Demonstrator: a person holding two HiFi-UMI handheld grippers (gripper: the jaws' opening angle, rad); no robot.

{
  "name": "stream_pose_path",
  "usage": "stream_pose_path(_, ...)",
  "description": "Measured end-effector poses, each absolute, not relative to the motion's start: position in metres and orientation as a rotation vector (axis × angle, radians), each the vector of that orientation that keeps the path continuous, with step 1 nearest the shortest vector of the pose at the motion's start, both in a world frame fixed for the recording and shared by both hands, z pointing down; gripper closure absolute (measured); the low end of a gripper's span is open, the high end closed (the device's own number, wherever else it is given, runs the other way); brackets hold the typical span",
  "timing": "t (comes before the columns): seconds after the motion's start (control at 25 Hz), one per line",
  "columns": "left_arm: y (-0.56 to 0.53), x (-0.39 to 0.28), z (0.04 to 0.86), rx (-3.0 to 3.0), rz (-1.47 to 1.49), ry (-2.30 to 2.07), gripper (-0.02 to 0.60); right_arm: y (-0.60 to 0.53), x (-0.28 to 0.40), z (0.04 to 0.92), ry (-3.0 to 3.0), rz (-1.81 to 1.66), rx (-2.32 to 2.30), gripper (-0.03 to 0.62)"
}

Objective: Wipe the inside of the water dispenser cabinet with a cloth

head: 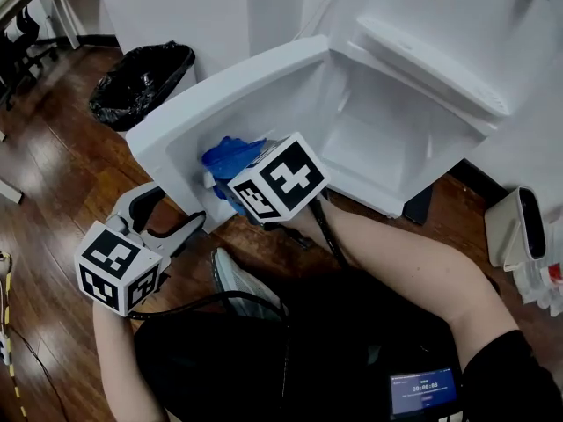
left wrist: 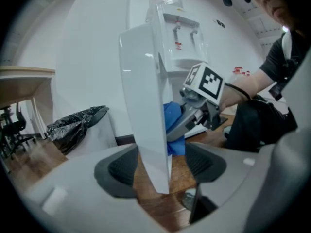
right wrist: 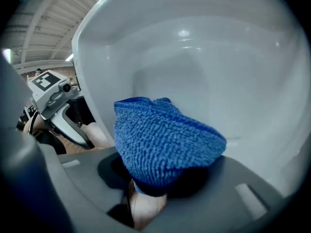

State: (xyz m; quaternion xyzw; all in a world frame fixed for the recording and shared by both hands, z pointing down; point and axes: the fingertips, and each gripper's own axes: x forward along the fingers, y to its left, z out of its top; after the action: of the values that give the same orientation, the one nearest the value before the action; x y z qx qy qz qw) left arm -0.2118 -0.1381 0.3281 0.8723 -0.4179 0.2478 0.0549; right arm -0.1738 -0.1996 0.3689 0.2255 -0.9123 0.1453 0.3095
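From the head view, the water dispenser's cabinet (head: 374, 143) stands open, with its door (head: 237, 86) swung out toward 9 o'clock. The right gripper (head: 224, 185) holds a blue cloth (head: 230, 156) against the door's inner face, at 8 o'clock from the cabinet. The left gripper (head: 180, 207) sits at the door's free edge, at 7 o'clock from the cloth. A black bin bag (head: 141, 82) lies at 10 o'clock.

In the left gripper view, the tongs (left wrist: 160, 166) are fairly wide, one pad on each side of the door's edge (left wrist: 143, 106). Floor shows beside the right pad, so they probably steady the door rather than clamp it. The cloth (left wrist: 172, 118) shows at 1 o'clock.

In the right gripper view, the tongs (right wrist: 155, 178) are closed on the bunched cloth (right wrist: 165, 140), which lies against the door's hollow inner face (right wrist: 204, 72).

I judge the wiping to be under way on the door. No view shows whether the cabinet's floor and walls are done.
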Motion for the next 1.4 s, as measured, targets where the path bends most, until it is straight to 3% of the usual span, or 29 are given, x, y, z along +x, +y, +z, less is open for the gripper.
stream_pose_path(0.2,-0.143,-0.214,0.327,2.615,0.721,-1.308,0.275,-0.192,-0.191,0.389,-2.444,0.370,0.522,0.442)
stream_pose_path(0.6,-0.144,-0.213,0.328,2.620,0.707,-1.290,0.275,-0.283,-0.070,0.450,-2.222,0.467,0.910,0.446)
stream_pose_path(0.76,-0.144,-0.212,0.328,2.620,0.697,-1.282,0.275,-0.272,-0.083,0.451,-2.234,0.461,0.909,0.443)
stream_pose_path(1.08,-0.143,-0.212,0.323,2.588,0.681,-1.296,0.275,-0.179,-0.205,0.432,-2.462,0.436,0.596,0.451)
stream_pose_path(1.24,-0.143,-0.214,0.328,2.599,0.675,-1.284,0.275,-0.186,-0.195,0.460,-2.452,0.380,0.560,0.444)
stream_pose_path(1.4,-0.143,-0.212,0.327,2.598,0.671,-1.285,0.275,-0.228,-0.129,0.488,-2.358,0.308,0.697,0.444)
